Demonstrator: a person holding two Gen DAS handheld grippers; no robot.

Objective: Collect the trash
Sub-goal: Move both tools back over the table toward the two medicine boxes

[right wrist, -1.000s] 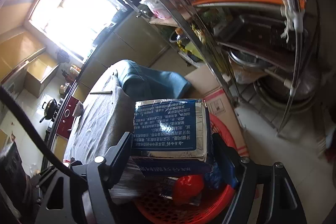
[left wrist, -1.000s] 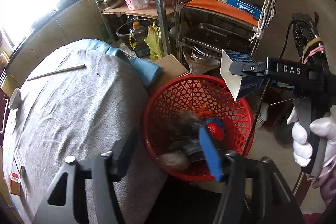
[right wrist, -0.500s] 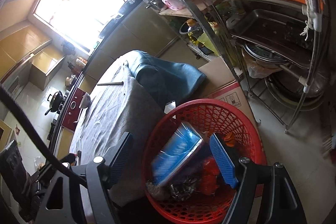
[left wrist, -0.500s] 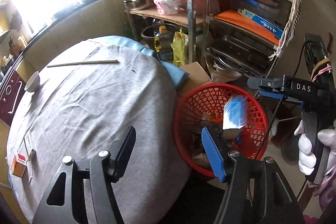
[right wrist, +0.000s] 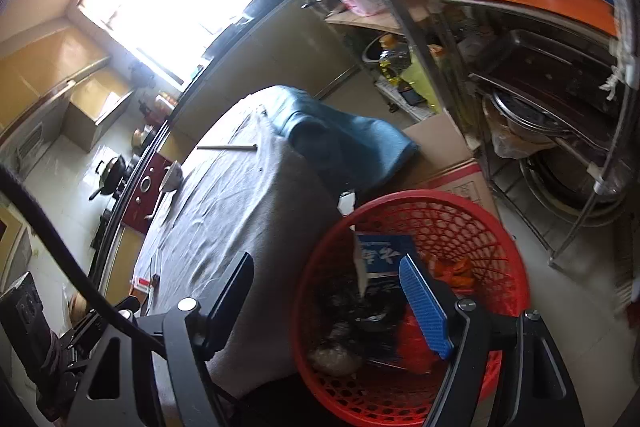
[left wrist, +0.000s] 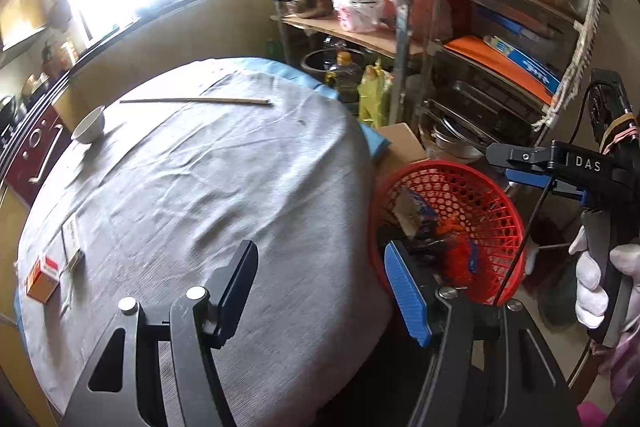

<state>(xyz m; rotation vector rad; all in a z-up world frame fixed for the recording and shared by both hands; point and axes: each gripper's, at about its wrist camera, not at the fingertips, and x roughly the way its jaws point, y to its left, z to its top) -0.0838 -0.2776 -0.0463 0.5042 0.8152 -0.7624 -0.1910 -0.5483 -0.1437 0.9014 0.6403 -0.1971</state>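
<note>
Right gripper [right wrist: 326, 297] is standing released over the near rim of the red basket [right wrist: 472, 205], nothing between its jaws — a second ago it was clamping the blue box [right wrist: 382, 253], which is now lying tilted inside the basket on the other trash. So that item is collected, in my reading. Left gripper [left wrist: 320, 287] is also hanging empty with its jaws apart, sitting above the near right edge of the grey tablecloth [left wrist: 192, 179], and the view is swinging off the basket toward the table.

Remaining on the cloth — an orange carton [left wrist: 42, 277] beside a flat white pack [left wrist: 72, 239] at the near left edge; farther on, a white bowl [left wrist: 90, 127] at the left edge and a thin stick [left wrist: 196, 101] near the far edge.

The gloved hand [left wrist: 600, 283] is gripping the right tool's handle upright, fingers levelled over the basket.
</note>
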